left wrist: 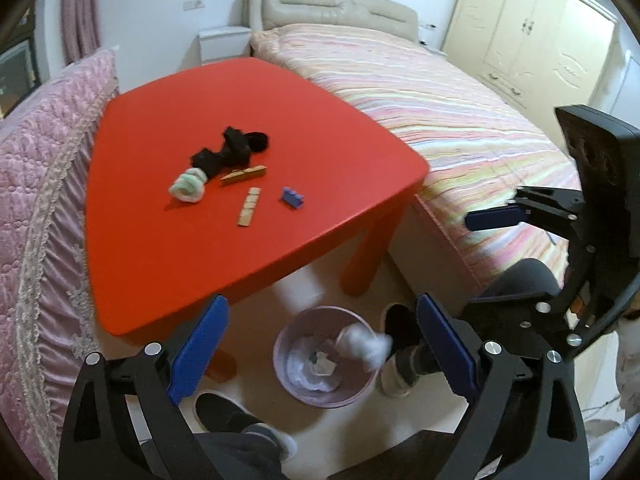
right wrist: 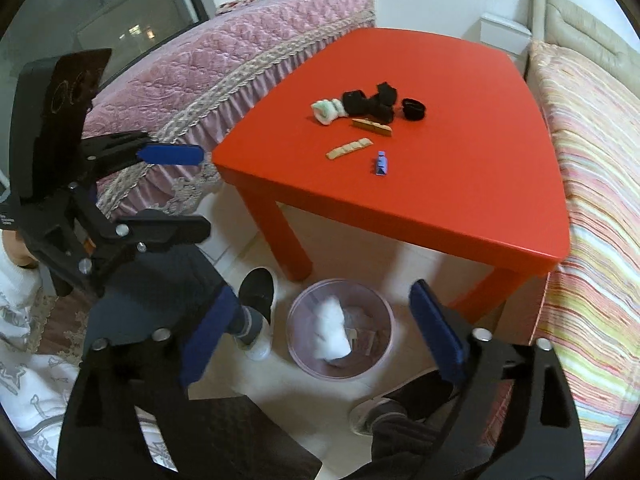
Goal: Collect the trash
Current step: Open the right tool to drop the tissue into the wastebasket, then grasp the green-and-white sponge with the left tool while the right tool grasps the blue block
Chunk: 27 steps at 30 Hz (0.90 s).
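A small purple trash bin (left wrist: pixel 288 380) (right wrist: pixel 378 310) stands on the floor by the red table's front edge, with paper scraps inside. A blurred white wad of tissue (left wrist: pixel 366 346) (right wrist: pixel 332 334) hangs in the air over the bin's mouth. My left gripper (left wrist: pixel 324 350) is open above the bin, holding nothing. My right gripper (right wrist: pixel 320 338) is open above the bin too, holding nothing. On the red table (left wrist: pixel 160 240) (right wrist: pixel 460 184) lie a pale green-white wad (left wrist: pixel 187 186) (right wrist: pixel 329 110), black items (left wrist: pixel 230 148) (right wrist: pixel 372 104), two tan strips (left wrist: pixel 248 206) (right wrist: pixel 349 148) and a small blue piece (left wrist: pixel 292 199) (right wrist: pixel 382 163).
A pink quilted bed (left wrist: pixel 40 184) (right wrist: pixel 208 68) flanks the table on one side, a striped bed (left wrist: pixel 460 120) (right wrist: pixel 592 200) on the other. The person's shoes (left wrist: pixel 396 344) (right wrist: pixel 256 304) stand beside the bin. A cream wardrobe (left wrist: pixel 532 36) is at the back.
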### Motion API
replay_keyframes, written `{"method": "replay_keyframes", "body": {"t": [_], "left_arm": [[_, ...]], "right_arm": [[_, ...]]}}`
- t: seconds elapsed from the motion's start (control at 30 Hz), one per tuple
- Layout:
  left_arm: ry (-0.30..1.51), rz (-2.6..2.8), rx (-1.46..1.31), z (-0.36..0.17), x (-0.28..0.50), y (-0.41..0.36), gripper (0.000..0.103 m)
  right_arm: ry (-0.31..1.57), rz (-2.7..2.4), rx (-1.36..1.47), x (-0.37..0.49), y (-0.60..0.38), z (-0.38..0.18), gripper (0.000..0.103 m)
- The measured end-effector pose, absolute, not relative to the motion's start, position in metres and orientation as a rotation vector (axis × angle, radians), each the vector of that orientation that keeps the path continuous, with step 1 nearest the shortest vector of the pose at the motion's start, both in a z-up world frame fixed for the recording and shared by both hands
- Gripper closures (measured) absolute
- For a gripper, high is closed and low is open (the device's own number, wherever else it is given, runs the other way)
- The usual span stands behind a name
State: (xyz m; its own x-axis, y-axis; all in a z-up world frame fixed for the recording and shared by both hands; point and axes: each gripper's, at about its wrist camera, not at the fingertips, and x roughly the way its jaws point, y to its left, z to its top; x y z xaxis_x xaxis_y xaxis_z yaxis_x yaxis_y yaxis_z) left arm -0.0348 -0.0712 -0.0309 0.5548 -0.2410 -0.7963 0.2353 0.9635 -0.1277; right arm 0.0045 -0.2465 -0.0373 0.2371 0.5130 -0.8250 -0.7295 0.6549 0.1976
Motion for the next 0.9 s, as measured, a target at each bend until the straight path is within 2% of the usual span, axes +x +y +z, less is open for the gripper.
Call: {"method": "replay_keyframes", "body": {"t": [0.23, 0.9], "left_arm": [[0.951, -0.251, -0.013, -0.034, -0.034, -0.063, 0.008], [0.937, -0.209, -0.016, -0.029, -0.028, -0.047, 0.008]], "right_arm": [[1.029, 0.837, -0.233, 0.006, -0.248, -0.039, 0.007], [1.025, 0.815, -0.251, 0.016, -0.239, -0.033, 0.006]]}}
